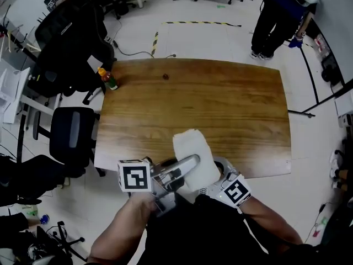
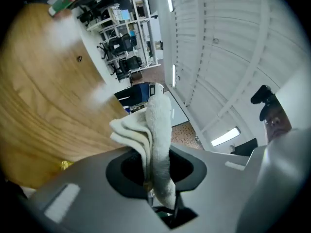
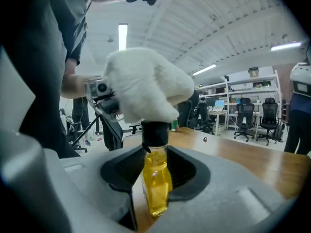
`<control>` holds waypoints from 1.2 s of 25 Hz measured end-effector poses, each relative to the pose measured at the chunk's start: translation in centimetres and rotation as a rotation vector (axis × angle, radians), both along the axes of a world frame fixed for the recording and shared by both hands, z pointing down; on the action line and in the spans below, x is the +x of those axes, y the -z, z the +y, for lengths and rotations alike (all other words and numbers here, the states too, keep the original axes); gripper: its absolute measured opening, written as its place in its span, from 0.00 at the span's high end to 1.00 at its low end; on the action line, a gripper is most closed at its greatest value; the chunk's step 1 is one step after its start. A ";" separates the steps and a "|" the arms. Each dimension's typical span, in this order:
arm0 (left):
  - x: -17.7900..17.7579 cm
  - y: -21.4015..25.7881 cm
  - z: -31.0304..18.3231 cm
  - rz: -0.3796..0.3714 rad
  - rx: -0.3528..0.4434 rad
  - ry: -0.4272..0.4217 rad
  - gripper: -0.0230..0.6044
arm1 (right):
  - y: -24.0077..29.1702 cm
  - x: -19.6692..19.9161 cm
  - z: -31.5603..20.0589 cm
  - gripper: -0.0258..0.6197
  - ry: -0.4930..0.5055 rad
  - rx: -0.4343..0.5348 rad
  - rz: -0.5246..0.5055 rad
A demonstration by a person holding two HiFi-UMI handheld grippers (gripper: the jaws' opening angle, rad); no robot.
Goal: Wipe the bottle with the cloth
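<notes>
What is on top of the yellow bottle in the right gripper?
The white cloth sits on the black cap of the bottle, hiding the cap's top; its side shows.

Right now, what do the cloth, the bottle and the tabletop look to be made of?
The cloth: soft white terry or fleece, fuzzy nap.
The bottle: clear glossy plastic or glass; yellow liquid shows through, black cap.
The tabletop: wood or wood-look laminate, visible grain, satin sheen.

Wooden table [image 1: 220, 109], green orange-capped bottle [image 1: 110, 81] at its far-left corner (black chair [image 1: 71, 134] alongside).
</notes>
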State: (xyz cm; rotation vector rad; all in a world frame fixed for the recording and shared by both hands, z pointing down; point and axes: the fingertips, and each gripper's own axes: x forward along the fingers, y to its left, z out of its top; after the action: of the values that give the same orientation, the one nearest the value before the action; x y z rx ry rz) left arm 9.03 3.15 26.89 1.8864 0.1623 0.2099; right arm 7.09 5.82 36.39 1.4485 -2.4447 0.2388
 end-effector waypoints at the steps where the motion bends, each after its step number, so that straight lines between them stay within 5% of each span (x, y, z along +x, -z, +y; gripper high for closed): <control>1: 0.1 -1.0 0.8 -0.035 0.004 -0.007 0.80 | 0.1 0.0 0.1 0.77 0.003 0.001 0.001; 4: 0.0 -3.4 1.6 -0.122 0.099 0.000 0.80 | 0.0 0.2 0.3 0.76 0.014 0.011 -0.009; 14: -0.9 -3.6 1.5 -0.233 0.320 0.014 0.80 | -0.2 1.1 0.2 0.77 0.048 0.003 -0.028; 21: -7.2 -5.4 1.2 -0.318 0.271 0.211 0.80 | -0.4 1.1 0.4 0.77 0.050 0.038 -0.061; 26: -12.0 -4.4 2.4 -0.184 0.065 0.457 0.80 | -0.1 1.0 0.4 0.76 0.068 0.070 -0.041; 30: -15.3 -4.4 3.3 -0.203 0.129 0.454 0.80 | -1.0 0.7 0.3 0.76 0.040 0.058 -0.029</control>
State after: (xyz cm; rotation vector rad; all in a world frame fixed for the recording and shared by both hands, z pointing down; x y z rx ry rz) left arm -6.22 6.43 31.33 1.9616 -0.4243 0.1005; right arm 7.75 6.08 37.35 1.4282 -2.5205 0.1833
